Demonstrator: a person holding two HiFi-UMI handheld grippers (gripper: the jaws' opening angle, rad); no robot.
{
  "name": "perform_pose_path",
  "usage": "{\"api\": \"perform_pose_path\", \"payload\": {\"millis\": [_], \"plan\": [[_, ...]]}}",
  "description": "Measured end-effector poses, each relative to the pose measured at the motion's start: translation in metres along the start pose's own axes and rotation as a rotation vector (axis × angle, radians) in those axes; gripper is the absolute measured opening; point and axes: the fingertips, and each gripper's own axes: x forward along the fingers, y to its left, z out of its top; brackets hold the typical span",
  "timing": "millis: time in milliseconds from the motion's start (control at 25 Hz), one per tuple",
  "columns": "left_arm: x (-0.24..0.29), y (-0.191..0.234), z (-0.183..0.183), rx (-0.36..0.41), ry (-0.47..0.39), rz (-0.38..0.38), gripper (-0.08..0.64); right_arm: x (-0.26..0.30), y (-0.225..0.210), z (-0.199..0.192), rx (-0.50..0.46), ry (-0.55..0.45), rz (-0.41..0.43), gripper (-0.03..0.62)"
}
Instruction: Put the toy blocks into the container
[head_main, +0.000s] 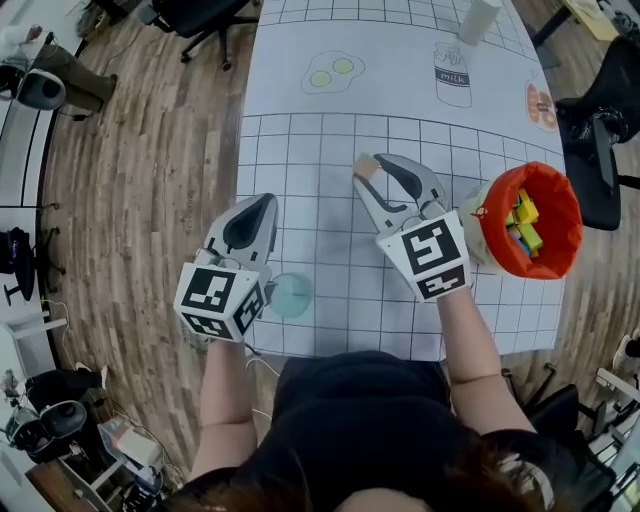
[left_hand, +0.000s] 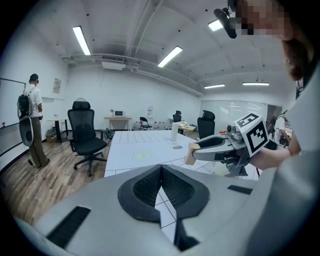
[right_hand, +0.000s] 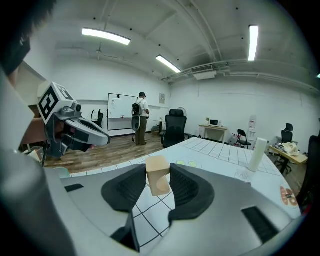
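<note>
Right gripper view shows a pale wooden block (right_hand: 159, 181) pinched between the jaws of the right gripper (right_hand: 158, 171). Both pads press on its sides and it is held clear of the table (head_main: 320, 150), to the left of the container (head_main: 556, 200) and a little farther from the person. The container, an orange-lined bucket, already holds several coloured blocks (head_main: 522, 225), so most of the job looks done. No other loose block shows on the grid, so this one may be the last to go in. The left gripper (left_hand: 161, 167) hangs well left of the container with its jaws together and nothing in them. A round teal thing (head_main: 290, 295) lies just beside it. The grid between the block and the container is bare, which leaves an open path across. The container stands close to the table's right edge, with an office chair (head_main: 600, 130) just beyond it, so a drop past the rim on that side would likely end on the floor.
</note>
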Motion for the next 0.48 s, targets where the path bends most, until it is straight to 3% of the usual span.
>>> {"api": "perform_pose_path", "payload": {"millis": [320, 480], "plan": [[-0.009, -0.040, 0.031, 0.058, -0.070, -0.079, 0.026, -0.069, -0.013, 0.025, -0.009, -0.038, -0.124, 0.164], [-0.007, -0.063, 0.043, 0.181, -0.097, -0.089, 0.026, -0.113, -0.033, 0.033, -0.025, -0.047, -0.218, 0.163]]}}
